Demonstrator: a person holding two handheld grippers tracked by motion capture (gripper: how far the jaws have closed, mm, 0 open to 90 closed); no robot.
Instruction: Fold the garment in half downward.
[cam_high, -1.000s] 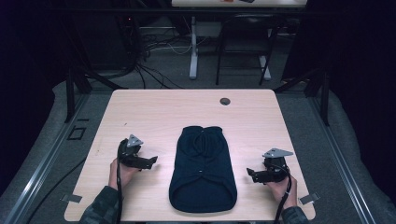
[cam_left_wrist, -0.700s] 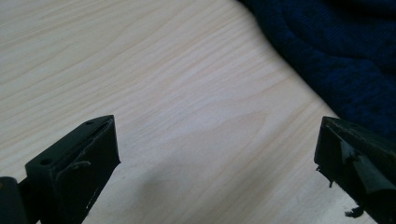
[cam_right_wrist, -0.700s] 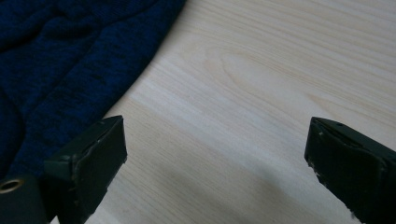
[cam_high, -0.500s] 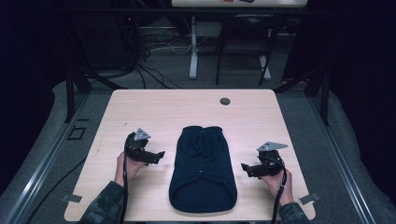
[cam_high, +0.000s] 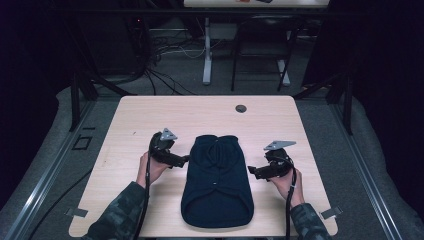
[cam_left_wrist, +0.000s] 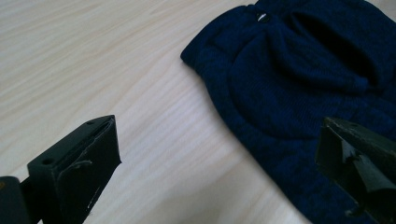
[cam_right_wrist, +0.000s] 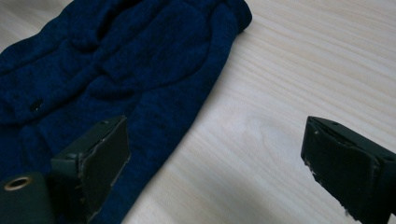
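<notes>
The dark blue sweater (cam_high: 217, 181) lies flat in the middle of the surface (cam_high: 150, 112), collar end pointing away from the person, hem toward them, with a small button showing near the collar. Compared with a second ago, both grippers have slid in toward the sweater from either side: the left gripper (cam_high: 181, 161) is now right at the sweater's left edge, and the right gripper (cam_high: 252, 170) is just beside the right edge, still a touch apart from the cloth. Jaws on both are spread wide, nothing in them; in the left gripper view the right-hand jaw already hangs over the knit, and in the right gripper view the left-hand jaw does the same. So I'd say the reach is basically done and the pinch comes next, probably grabbing both side edges to fold or lift the thing. Past the sweater's collar end there's a small dark round cap (cam_high: 241, 108) set in the surface, well apart from everything.
</notes>
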